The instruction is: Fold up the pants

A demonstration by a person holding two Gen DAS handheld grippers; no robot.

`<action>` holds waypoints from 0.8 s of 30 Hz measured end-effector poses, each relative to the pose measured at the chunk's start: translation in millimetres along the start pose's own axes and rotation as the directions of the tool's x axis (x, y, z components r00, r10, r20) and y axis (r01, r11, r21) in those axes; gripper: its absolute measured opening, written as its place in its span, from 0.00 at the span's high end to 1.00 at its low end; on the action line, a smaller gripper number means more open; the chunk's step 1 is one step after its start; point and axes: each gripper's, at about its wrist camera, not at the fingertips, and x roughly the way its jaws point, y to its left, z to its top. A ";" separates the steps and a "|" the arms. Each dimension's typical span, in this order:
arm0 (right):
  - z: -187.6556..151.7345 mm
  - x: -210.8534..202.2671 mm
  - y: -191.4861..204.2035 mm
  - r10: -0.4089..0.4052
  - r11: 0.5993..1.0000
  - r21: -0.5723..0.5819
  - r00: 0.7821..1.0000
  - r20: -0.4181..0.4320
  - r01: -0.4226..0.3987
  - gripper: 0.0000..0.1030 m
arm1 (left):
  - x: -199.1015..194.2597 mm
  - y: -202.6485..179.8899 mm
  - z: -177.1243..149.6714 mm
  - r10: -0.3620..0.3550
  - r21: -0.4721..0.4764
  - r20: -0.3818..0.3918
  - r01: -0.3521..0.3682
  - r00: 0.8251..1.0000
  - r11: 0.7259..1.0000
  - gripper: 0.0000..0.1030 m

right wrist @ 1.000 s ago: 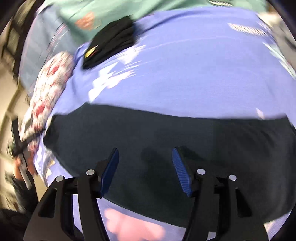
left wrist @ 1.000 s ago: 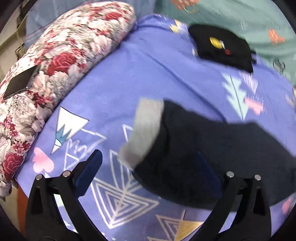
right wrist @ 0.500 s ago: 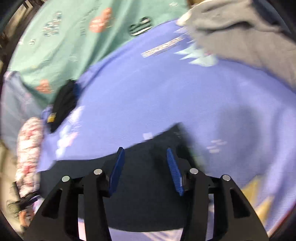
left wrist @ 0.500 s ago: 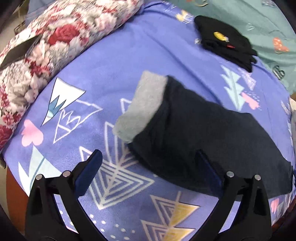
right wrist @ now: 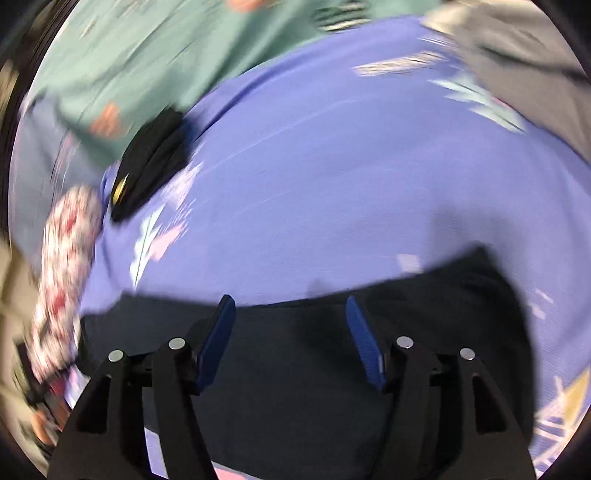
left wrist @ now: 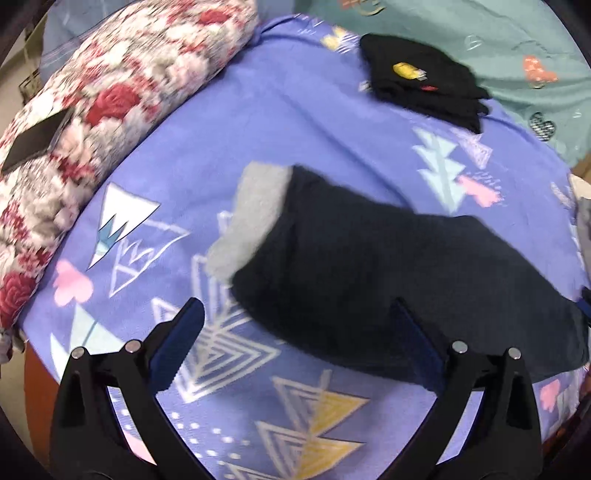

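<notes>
Left wrist view: the left gripper (left wrist: pixel 293 325) hangs over the near edge of the pants (left wrist: pixel 388 284), jaws wide apart, nothing between the pads. The dark pants lie in a long strip across the purple patterned blanket (left wrist: pixel 258 122) on the bed, grey waistband (left wrist: pixel 251 218) turned toward the floral pillow (left wrist: pixel 110 92). A second, folded black garment (left wrist: pixel 421 85) sits well apart at the far side, near a teal sheet (left wrist: pixel 480 33). Compared with a second ago more of the strip is in sight, right out to its far end; the pants themselves look unmoved and lie flat.

Right wrist view: heavily blurred. The right gripper (right wrist: pixel 291 332) is over the pants (right wrist: pixel 332 369) toward the end away from the waistband, the end of the strip showing at right. Its jaws have just been opening and stand apart; cloth lies below them, but the pads do not press on it. A grey garment (right wrist: pixel 517 48) lies in the far corner.

Judgement: the lengthwise fold looks done and released. Both grippers are free, so the next step is probably a fresh pinch on one end to bring it over the other.
</notes>
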 end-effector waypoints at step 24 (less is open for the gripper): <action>-44.7 -28.5 -26.0 -0.001 0.996 0.091 1.000 -0.031 0.004 0.33 | -6.5 -27.6 -14.5 -0.099 0.087 -0.030 0.101 0.995 0.991 0.02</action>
